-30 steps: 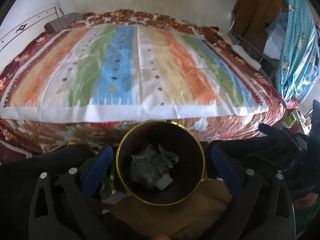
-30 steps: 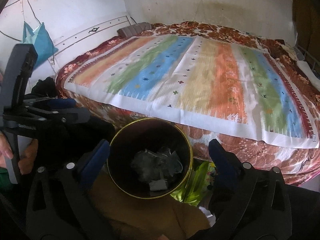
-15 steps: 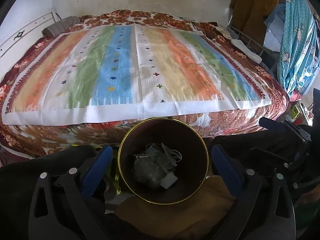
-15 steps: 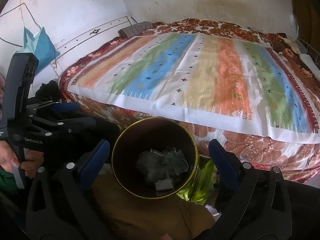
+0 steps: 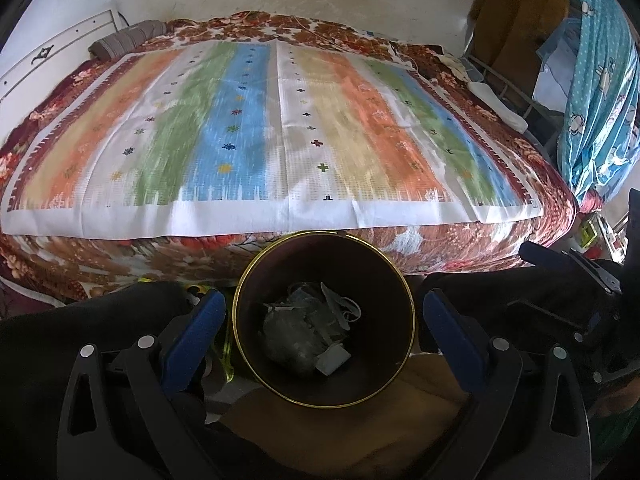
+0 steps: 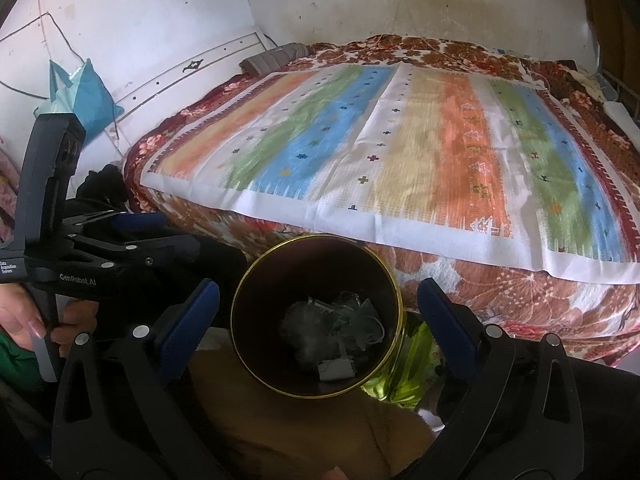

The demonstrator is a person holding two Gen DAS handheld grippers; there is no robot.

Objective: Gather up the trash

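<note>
A dark round bin with a gold rim (image 5: pixel 256 280) (image 6: pixel 244 280) stands at the foot of the bed. Crumpled clear plastic and paper trash (image 5: pixel 312 332) (image 6: pixel 340 336) lies inside it. My left gripper (image 5: pixel 320 320) is wide open and empty, its blue pads on either side of the bin, above it. My right gripper (image 6: pixel 318 316) is also wide open and empty, above the bin. The left gripper's body shows in the right wrist view (image 6: pixel 80 256), held by a hand; the right gripper's body shows at the right edge of the left wrist view (image 5: pixel 576 280).
A bed with a striped cloth (image 5: pixel 276 140) (image 6: pixel 400 152) fills the space beyond the bin. A brown cloth (image 6: pixel 304 432) lies under the bin. A yellow-green wrapper (image 6: pixel 404 368) lies beside the bin. Blue curtains (image 5: pixel 600 80) and a rack stand at the right.
Both wrist views have drifted slightly; the bin and bed shift a little in frame. Both grippers stay wide open and empty over the bin.
</note>
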